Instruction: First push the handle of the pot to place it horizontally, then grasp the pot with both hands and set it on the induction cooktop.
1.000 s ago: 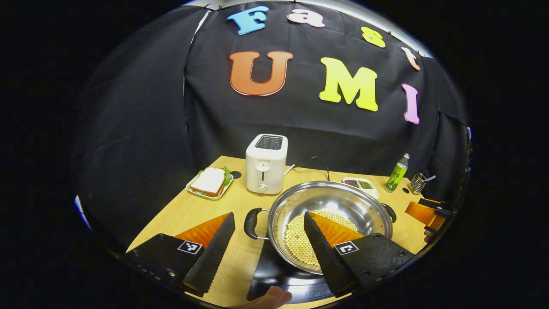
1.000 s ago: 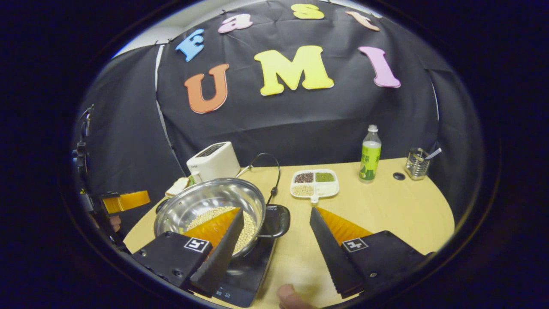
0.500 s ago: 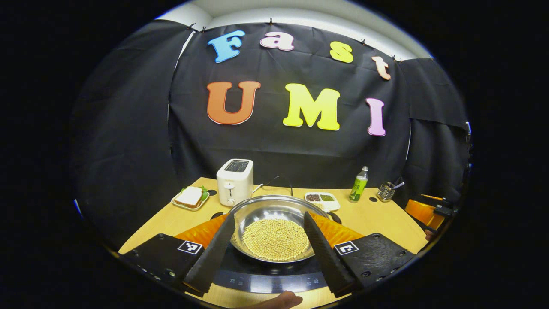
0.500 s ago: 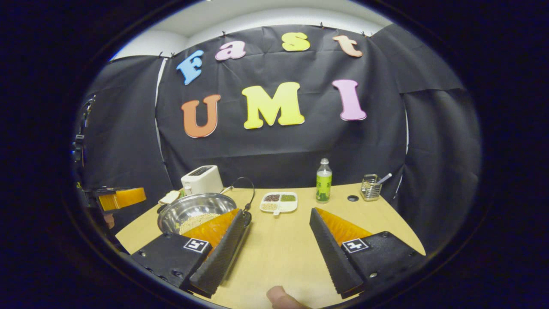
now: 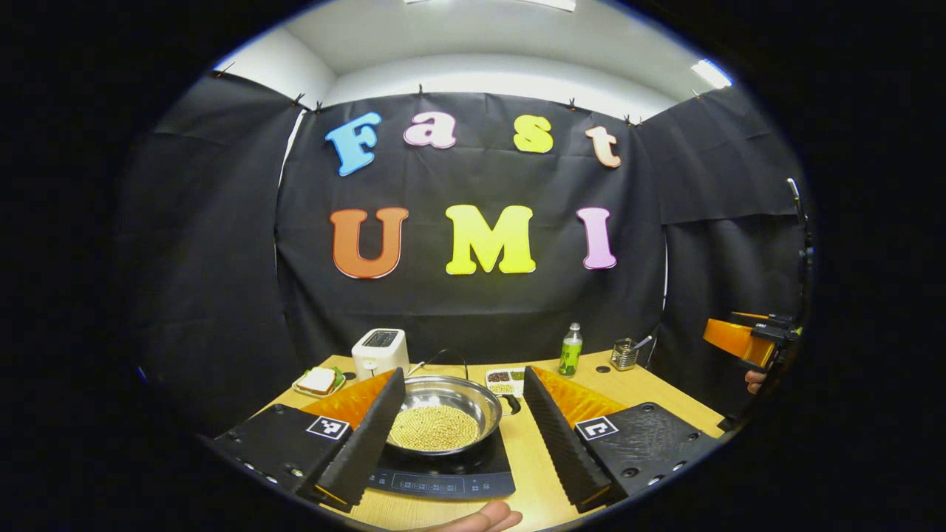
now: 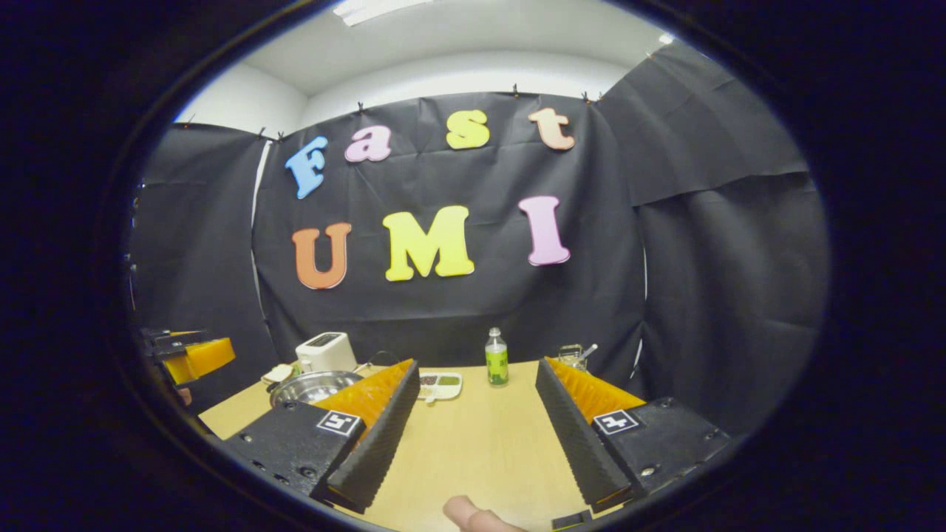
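Note:
A steel pot (image 5: pixel 442 415) holding pale beans sits on the black induction cooktop (image 5: pixel 451 473), one black handle (image 5: pixel 511 404) sticking out to its right. My left gripper (image 5: pixel 462 428) is open, held back from the pot, which shows between its fingers. In the right gripper view the pot (image 6: pixel 310 386) lies far off at the left, partly behind the left finger. My right gripper (image 6: pixel 473 425) is open over bare table with nothing between its fingers. The other gripper (image 5: pixel 743 341) shows at the right edge of the left gripper view, and at the left edge (image 6: pixel 185 355) of the right gripper view.
On the wooden table (image 6: pixel 480 443) stand a white toaster (image 5: pixel 380 352), a sandwich plate (image 5: pixel 318 382), a divided dish of grains (image 5: pixel 505 378), a green bottle (image 5: pixel 569 349) and a wire holder (image 5: pixel 624 355). A fingertip (image 6: pixel 469 513) shows at the bottom.
Both grippers have pulled back and up from the pot, which stays on the cooktop. The pot and table look much smaller now, and more wall and ceiling show.

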A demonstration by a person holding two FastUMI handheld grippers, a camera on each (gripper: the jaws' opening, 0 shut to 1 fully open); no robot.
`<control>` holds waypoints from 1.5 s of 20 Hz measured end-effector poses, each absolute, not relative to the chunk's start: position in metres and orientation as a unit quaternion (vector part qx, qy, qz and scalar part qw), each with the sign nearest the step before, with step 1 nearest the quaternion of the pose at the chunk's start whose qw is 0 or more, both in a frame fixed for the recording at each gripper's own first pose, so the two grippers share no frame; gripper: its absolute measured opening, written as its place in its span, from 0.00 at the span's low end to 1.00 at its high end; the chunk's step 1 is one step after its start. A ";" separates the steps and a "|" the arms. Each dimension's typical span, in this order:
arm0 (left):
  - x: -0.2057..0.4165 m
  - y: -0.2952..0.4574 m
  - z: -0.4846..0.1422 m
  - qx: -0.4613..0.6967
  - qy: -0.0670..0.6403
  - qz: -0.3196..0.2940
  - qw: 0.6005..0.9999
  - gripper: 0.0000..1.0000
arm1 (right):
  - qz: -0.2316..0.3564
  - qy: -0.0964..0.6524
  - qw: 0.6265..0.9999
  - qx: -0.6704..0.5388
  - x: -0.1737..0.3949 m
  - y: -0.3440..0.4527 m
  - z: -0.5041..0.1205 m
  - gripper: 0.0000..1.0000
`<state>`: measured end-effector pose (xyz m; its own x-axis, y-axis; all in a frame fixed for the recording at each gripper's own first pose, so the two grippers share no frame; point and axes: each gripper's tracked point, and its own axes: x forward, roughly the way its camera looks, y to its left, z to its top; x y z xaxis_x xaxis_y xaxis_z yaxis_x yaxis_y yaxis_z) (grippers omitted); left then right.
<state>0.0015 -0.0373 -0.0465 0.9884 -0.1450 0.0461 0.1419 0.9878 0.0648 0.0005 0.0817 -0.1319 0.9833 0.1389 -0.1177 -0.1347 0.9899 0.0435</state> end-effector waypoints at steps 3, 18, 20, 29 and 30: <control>-0.027 -0.058 -0.051 0.044 -0.032 -0.077 0.995 0.95 | 0.074 0.046 0.996 0.025 -0.032 0.072 -0.125 0.96; -0.093 -0.045 -0.058 0.024 -0.076 -0.065 0.995 0.96 | 0.055 -0.020 0.998 0.002 -0.090 0.058 -0.102 0.96; -0.094 -0.036 -0.056 0.024 -0.085 -0.054 0.995 0.96 | 0.044 -0.033 0.998 -0.009 -0.091 0.058 -0.099 0.96; -0.096 -0.018 -0.054 0.013 -0.095 -0.044 0.994 0.96 | 0.057 -0.020 0.998 -0.006 -0.090 0.070 -0.113 0.96; -0.096 -0.019 -0.057 0.012 -0.094 -0.046 0.994 0.96 | 0.056 -0.022 0.998 -0.006 -0.090 0.069 -0.113 0.96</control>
